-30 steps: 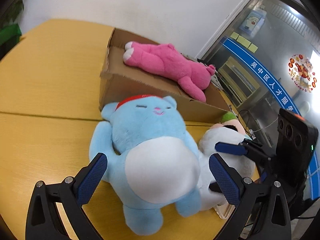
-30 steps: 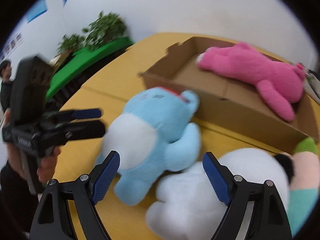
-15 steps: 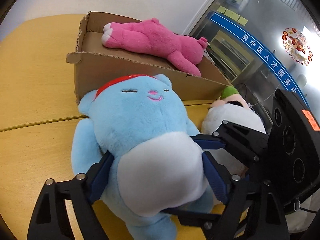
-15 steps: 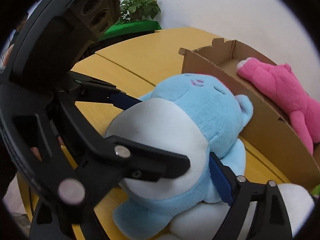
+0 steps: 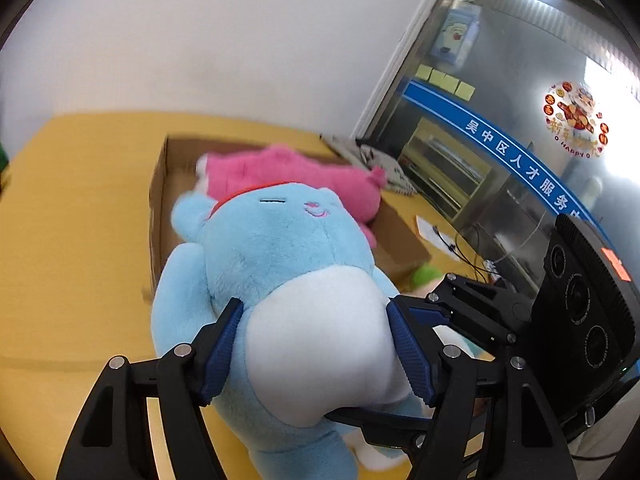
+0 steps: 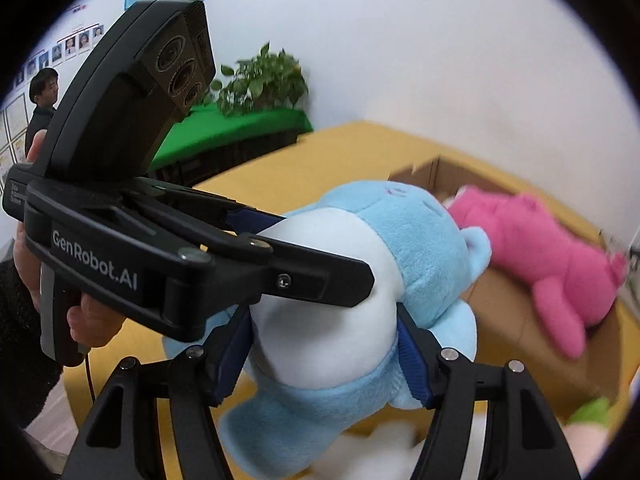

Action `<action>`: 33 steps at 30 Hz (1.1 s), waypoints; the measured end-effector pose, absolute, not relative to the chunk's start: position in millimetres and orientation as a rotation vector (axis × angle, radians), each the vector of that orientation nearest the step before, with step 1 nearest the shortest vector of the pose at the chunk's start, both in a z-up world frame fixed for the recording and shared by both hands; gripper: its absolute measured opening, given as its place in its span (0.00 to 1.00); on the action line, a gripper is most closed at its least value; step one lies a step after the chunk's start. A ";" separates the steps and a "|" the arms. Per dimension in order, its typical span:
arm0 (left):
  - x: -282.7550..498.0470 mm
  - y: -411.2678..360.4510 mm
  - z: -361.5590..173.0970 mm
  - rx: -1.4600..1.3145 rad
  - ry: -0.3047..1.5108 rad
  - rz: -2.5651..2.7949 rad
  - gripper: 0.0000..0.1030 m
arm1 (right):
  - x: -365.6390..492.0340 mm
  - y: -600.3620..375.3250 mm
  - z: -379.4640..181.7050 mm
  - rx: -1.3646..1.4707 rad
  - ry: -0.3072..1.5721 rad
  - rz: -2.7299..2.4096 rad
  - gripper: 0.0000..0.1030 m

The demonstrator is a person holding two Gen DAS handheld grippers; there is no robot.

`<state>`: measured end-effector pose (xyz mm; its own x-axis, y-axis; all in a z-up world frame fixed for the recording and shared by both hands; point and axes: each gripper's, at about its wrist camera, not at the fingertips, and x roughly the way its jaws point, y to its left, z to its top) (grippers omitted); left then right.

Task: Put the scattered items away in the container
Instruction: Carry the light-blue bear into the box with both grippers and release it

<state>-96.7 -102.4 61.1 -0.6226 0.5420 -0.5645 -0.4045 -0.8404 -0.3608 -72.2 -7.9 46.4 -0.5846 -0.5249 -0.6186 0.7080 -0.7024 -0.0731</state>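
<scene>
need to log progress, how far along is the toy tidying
Done: the pink toy lies in the box. In hand: the left tool and right tool both clamp the blue toy, lifted near the box. Left: put it in, then the white toy and the green-tipped toy by the box.

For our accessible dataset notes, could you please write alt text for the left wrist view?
The left gripper squeezes the white belly of a blue plush toy, with the right gripper clamped on it too. Behind, a pink plush toy lies in a cardboard box on a yellow table.
</scene>
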 end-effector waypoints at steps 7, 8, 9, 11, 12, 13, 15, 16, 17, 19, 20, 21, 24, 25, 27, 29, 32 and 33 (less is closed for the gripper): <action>-191.2 -88.8 98.1 -0.865 -0.233 2.437 0.73 | -157.5 -1.7 85.7 0.654 0.392 -2.315 0.64; -201.7 -89.8 96.0 -0.874 -0.236 2.434 0.73 | -171.5 -1.6 85.0 0.654 0.388 -2.316 0.64; -210.6 -91.8 92.7 -0.884 -0.241 2.430 0.73 | -183.5 -1.8 82.8 0.659 0.385 -2.315 0.64; -230.2 -93.7 81.6 -0.914 -0.259 2.421 0.73 | -203.4 -3.0 73.7 0.666 0.391 -2.313 0.64; -238.8 -94.2 74.5 -0.929 -0.266 2.417 0.73 | -210.9 -3.8 67.9 0.669 0.394 -2.311 0.64; -247.6 -95.3 65.9 -0.946 -0.271 2.412 0.73 | -218.6 -4.5 60.9 0.678 0.393 -2.307 0.64; -263.8 -99.3 45.7 -0.988 -0.287 2.401 0.73 | -231.7 -4.1 46.7 0.715 0.371 -2.295 0.64; -271.3 -101.4 34.5 -1.017 -0.299 2.391 0.73 | -238.0 -4.4 37.8 0.745 0.356 -2.287 0.64; -274.2 -102.3 26.4 -1.035 -0.308 2.383 0.73 | -243.0 -5.5 30.1 0.772 0.348 -2.279 0.64; -276.9 -106.3 8.7 -1.069 -0.326 2.366 0.73 | -246.0 -6.7 16.3 0.805 0.346 -2.266 0.64; -275.6 -108.3 1.7 -1.080 -0.332 2.362 0.73 | -245.8 -7.3 9.3 0.824 0.347 -2.256 0.64; -275.0 -110.6 -4.2 -1.090 -0.341 2.360 0.73 | -245.6 -7.4 4.4 0.838 0.347 -2.247 0.64; -268.6 -116.4 -15.8 -1.110 -0.353 2.367 0.73 | -243.4 -10.3 -6.4 0.868 0.362 -2.219 0.64; -266.8 -119.0 -20.2 -1.120 -0.360 2.369 0.73 | -242.5 -12.1 -10.1 0.879 0.368 -2.204 0.64; -265.5 -122.3 -29.1 -1.143 -0.368 2.372 0.73 | -243.7 -15.5 -17.5 0.908 0.371 -2.176 0.64; -266.9 -116.5 -34.5 -1.169 -0.364 2.382 0.73 | -250.6 -17.4 -27.5 0.952 0.365 -2.146 0.64; -265.7 -111.5 -37.2 -1.182 -0.332 2.397 0.73 | -259.9 -19.1 -35.7 1.013 0.355 -2.116 0.66; -265.6 -108.7 -37.3 -1.189 -0.316 2.400 0.73 | -261.4 -19.9 -37.8 1.040 0.345 -2.106 0.74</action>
